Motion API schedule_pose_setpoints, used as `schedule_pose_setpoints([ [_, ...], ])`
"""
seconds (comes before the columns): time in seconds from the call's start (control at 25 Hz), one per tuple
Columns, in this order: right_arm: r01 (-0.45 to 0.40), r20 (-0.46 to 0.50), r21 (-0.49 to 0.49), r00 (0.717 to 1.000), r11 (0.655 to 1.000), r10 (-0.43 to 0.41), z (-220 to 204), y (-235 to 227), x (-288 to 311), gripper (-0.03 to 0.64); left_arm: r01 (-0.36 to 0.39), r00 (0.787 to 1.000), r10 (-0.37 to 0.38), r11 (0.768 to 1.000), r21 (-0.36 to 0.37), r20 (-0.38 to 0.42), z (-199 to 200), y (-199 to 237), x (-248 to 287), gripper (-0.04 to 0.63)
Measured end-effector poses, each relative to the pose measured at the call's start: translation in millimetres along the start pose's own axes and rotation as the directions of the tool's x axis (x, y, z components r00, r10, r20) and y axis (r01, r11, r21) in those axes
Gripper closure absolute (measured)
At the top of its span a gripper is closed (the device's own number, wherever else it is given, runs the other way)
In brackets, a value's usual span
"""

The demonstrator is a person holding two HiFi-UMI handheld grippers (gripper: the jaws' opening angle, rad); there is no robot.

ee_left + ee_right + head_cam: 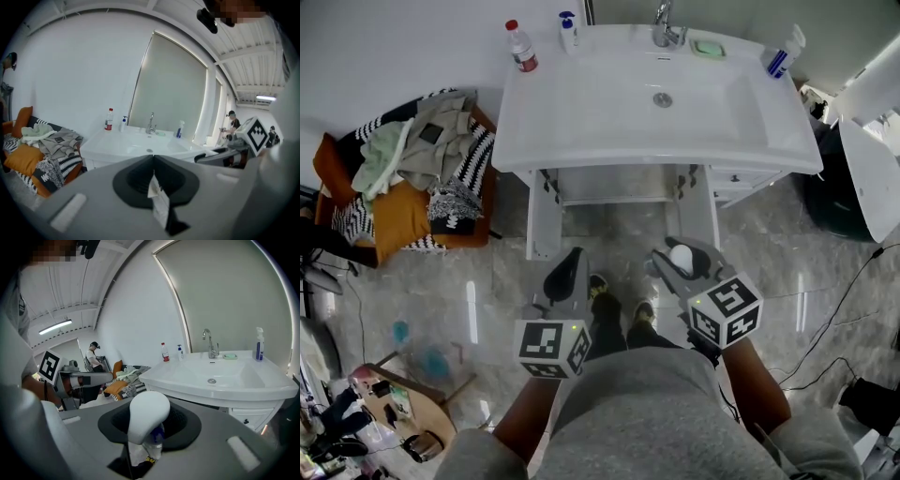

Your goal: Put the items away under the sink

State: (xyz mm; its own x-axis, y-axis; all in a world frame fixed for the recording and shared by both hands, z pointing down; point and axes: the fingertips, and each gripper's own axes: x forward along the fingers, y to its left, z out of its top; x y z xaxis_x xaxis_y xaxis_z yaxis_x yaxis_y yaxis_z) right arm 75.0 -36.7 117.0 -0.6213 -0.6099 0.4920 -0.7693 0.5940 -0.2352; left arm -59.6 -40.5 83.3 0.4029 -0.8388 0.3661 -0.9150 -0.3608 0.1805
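Bottle: it had a round white cap and some blue under it. It sat in the right claw, in front of the sink and lower than its rim.
Which way it pointed: it stood almost straight up. Its long side ran up and down, with the cap on top and the clear body below the claw.
Right claw: it was pinching the bottle just under the cap.
Slip: a thin white slip sat on its edge in the left claw. What it was could not be told.
Left claw: it was pressed together on the slip. It was beside the right claw, and the two did not touch.
Under the sink: an open space with a shelf.
On the sink: a red-cap bottle, a pump bottle, a soap dish and a spray bottle stood along the back.
Left of the sink: a chair held a pile of clothes.
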Motion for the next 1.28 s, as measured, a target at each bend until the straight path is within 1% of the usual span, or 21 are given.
schedule_pose_setpoints([
  [0.28, 0.012, -0.037, -0.002, 0.999, 1.0, -0.012, 3.9, -4.5, 27.0, 0.489, 0.019, 1.0, -0.019, 1.0, -0.02, -0.015, -1.0, 21.1, 18.1, 0.583],
  [0.48, 0.015, -0.053, -0.008, 0.998, 1.0, -0.016, 11.3, -8.4, 48.1, 0.489, 0.016, 1.0, -0.016, 0.999, -0.041, -0.016, 0.4, 39.6, 30.2, 0.583],
  [1.0, 0.027, -0.134, -0.012, 0.991, 1.0, -0.028, 16.0, -17.2, 113.7, 0.489, 0.024, 0.999, -0.028, 0.993, -0.115, -0.028, -1.6, 92.7, 65.3, 0.583],
  [1.12, 0.03, -0.148, -0.009, 0.989, 1.0, -0.031, 18.8, -22.0, 125.4, 0.489, 0.028, 0.998, -0.033, 0.992, -0.125, -0.044, -5.1, 98.4, 77.9, 0.583],
  [1.28, 0.032, -0.16, -0.014, 0.987, 0.999, -0.034, 14.6, -30.9, 138.0, 0.489, 0.05, 0.997, -0.058, 0.991, -0.12, -0.059, -14.8, 97.7, 93.3, 0.583],
])
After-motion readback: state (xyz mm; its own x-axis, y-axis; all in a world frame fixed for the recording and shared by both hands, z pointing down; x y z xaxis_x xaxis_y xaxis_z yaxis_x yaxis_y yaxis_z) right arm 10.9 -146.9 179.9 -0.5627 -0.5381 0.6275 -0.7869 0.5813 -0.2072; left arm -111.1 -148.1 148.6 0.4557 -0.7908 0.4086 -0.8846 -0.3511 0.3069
